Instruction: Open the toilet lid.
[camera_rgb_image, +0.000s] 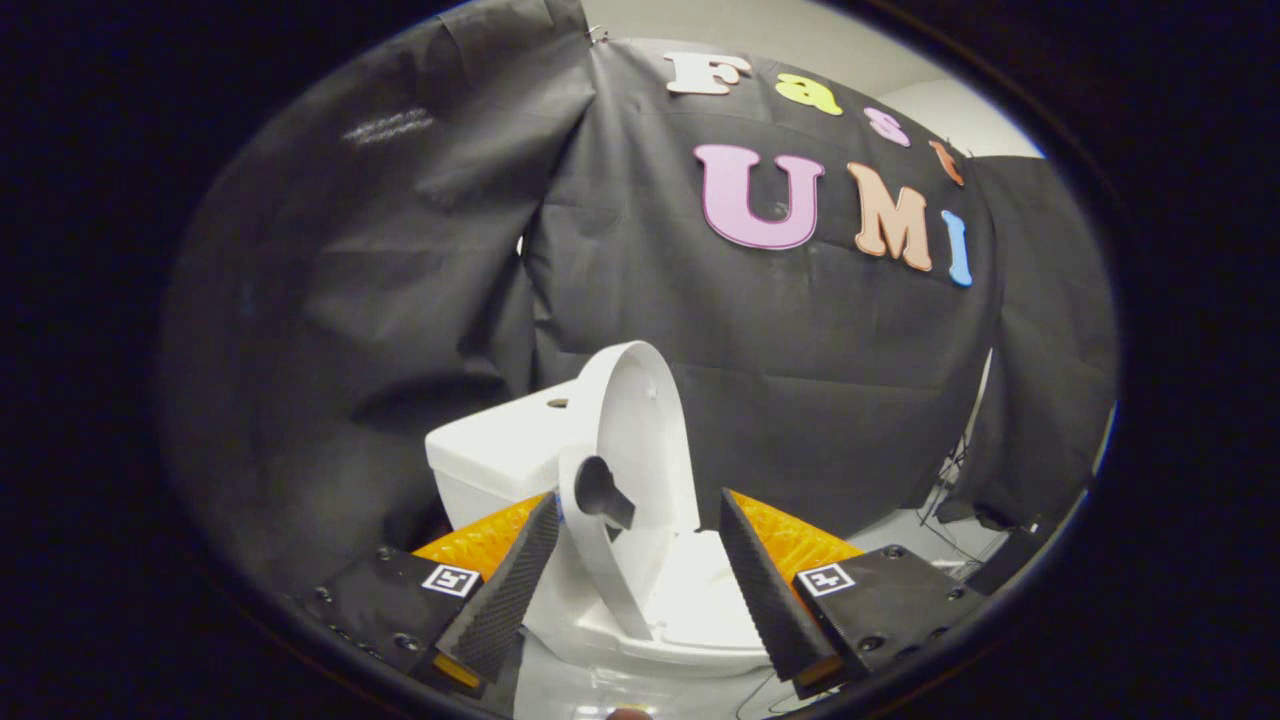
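A small white toilet (500, 460) stands just ahead of my fingers, against the black cloth wall. Its lid (640, 420) is raised, standing nearly upright and leaning toward the tank. The seat ring (590, 540) is lifted too, tilted beside the lid, with its hole showing. The white bowl rim (690, 640) lies low between my fingers. My gripper (640, 515) is open, its fingers spread on either side of the lid and seat. The left fingertip (545, 515) is close beside the seat ring; whether it touches I cannot tell. The right fingertip (730, 510) stands apart from the lid.
The black cloth wall (780, 330) hangs close behind the toilet. Cables (950, 480) trail on the pale floor (900, 530) to the right, beside a dark object.
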